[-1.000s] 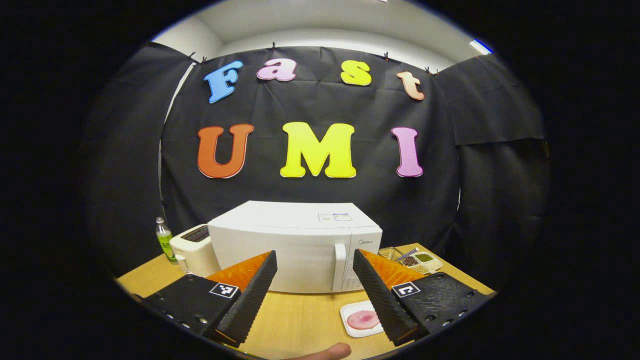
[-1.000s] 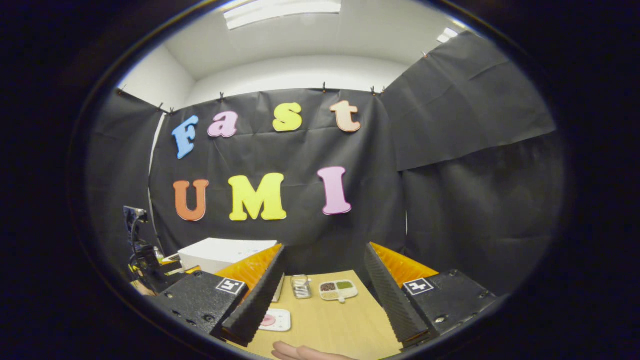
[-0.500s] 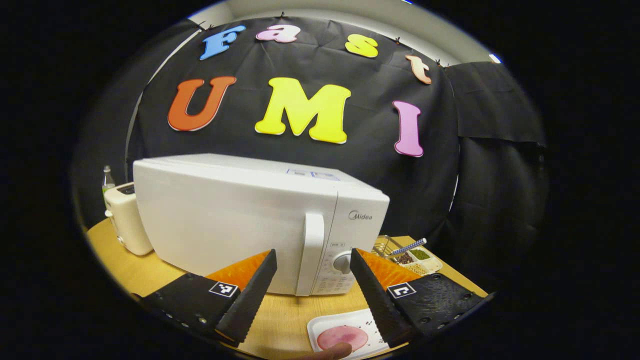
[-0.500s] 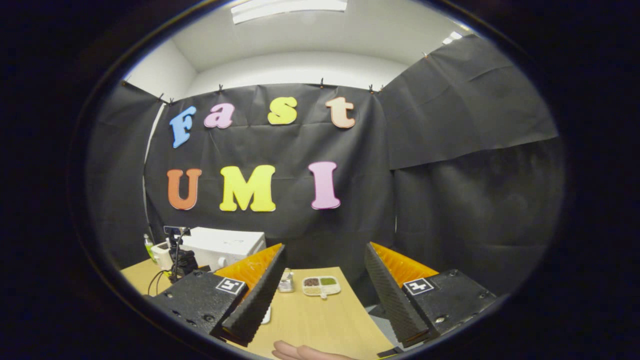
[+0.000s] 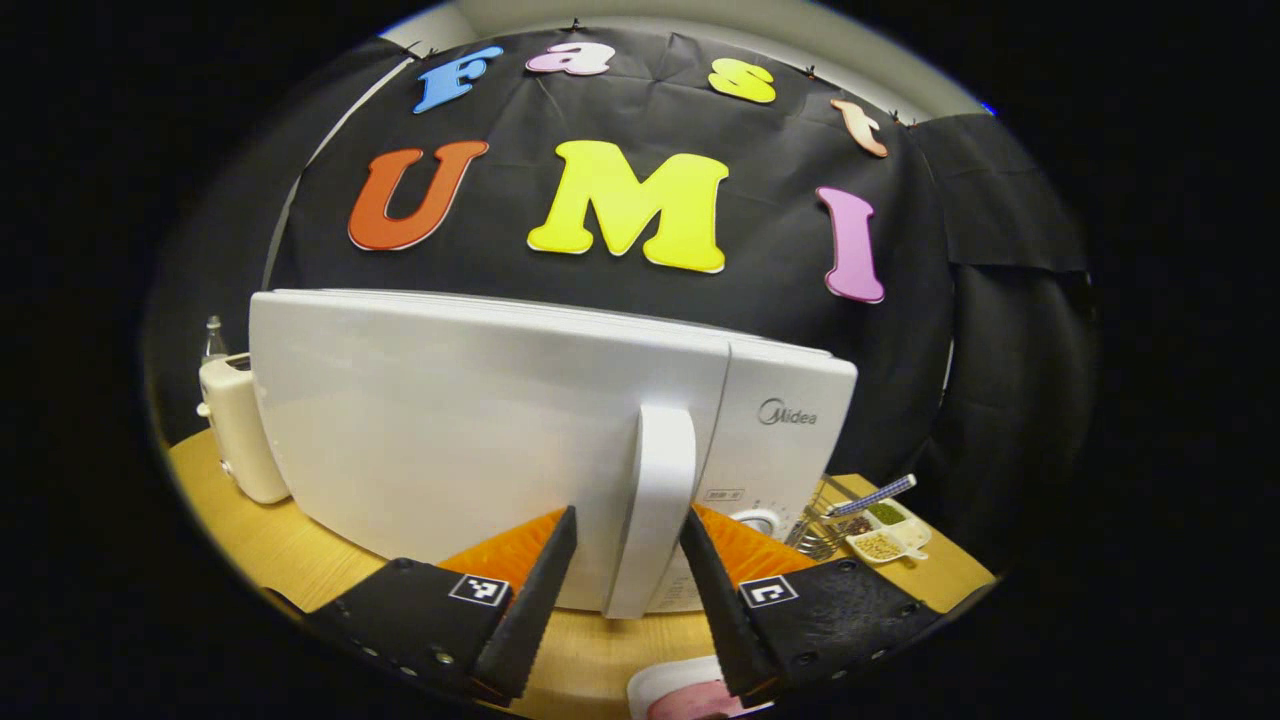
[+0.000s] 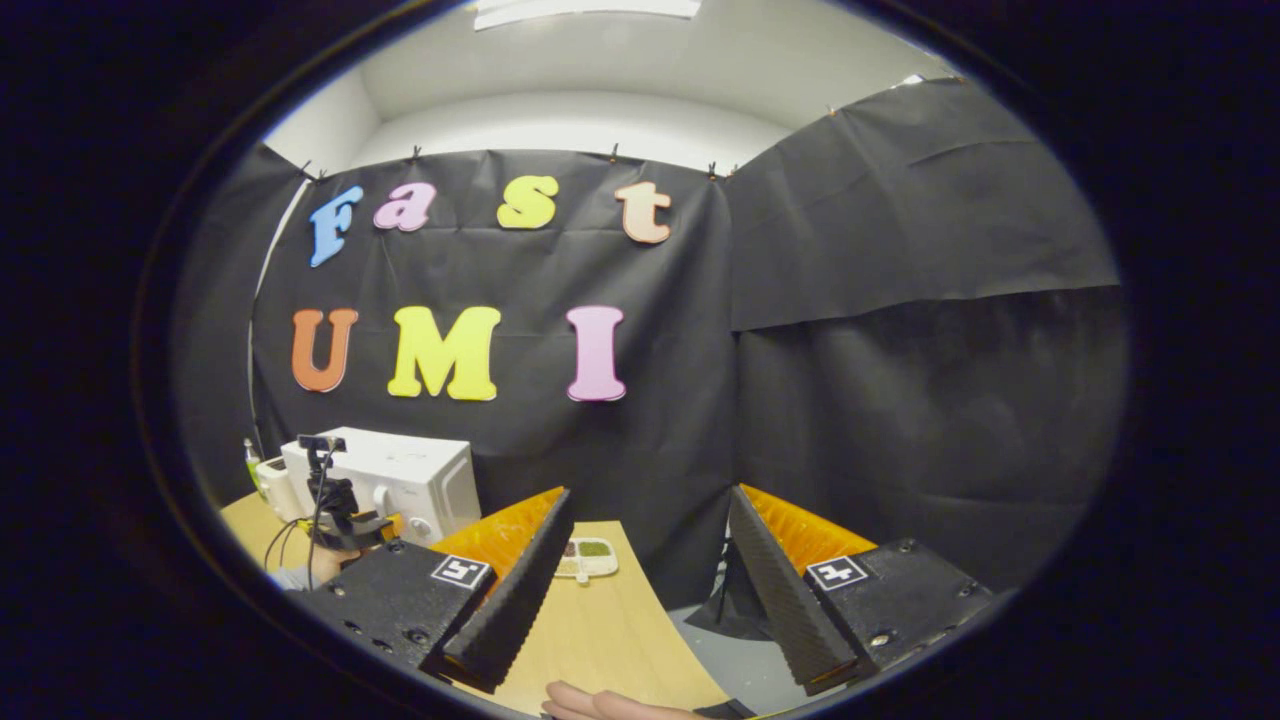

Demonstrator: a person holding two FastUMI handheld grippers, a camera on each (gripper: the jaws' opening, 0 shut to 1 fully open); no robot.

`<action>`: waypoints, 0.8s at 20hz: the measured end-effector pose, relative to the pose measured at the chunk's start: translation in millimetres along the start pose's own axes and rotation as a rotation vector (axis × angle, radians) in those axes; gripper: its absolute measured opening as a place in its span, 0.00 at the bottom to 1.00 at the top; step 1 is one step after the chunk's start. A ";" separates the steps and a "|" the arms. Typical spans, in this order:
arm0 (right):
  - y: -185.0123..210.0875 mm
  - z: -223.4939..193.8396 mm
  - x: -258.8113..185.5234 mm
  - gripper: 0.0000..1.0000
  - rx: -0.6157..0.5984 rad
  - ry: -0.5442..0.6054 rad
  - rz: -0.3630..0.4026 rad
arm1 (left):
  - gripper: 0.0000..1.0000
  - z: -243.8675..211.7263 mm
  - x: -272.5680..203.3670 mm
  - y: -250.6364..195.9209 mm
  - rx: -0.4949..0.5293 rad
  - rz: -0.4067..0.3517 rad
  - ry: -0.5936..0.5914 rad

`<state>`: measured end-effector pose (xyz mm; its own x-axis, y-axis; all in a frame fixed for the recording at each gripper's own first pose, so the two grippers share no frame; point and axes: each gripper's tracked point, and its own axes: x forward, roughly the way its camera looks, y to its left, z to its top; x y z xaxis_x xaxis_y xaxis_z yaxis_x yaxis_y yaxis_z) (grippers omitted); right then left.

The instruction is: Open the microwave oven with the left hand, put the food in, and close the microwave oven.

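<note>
Left gripper view — jaws spread astride the microwave handle (image 5: 650,500), contact unclear; plate (image 5: 660,690) cut off below.

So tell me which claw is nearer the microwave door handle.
Left. The left claw straddles the door handle, fingers on either side. The right claw hangs open off to the side, far from the microwave.

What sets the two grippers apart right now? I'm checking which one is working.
The left gripper sits close to the microwave, its fingers straddling the door handle without pressing it; the right gripper has nothing between its fingers and hangs over the table's edge, with the microwave far off to its left. The left gripper's gap is narrower. Both are open.
</note>
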<state>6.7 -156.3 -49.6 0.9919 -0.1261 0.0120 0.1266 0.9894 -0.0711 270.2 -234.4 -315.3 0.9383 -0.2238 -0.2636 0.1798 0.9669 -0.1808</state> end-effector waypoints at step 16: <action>20.0 -5.6 -11.5 1.00 0.039 0.053 0.043 | 0.18 -11.2 -7.5 -9.7 0.123 -0.112 0.060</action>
<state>-2.2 -135.5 -56.8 0.9954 -0.0857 -0.0433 0.0844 0.9959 -0.0313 258.1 -243.5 -322.2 0.8916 -0.3343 -0.3053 0.3204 0.9424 -0.0963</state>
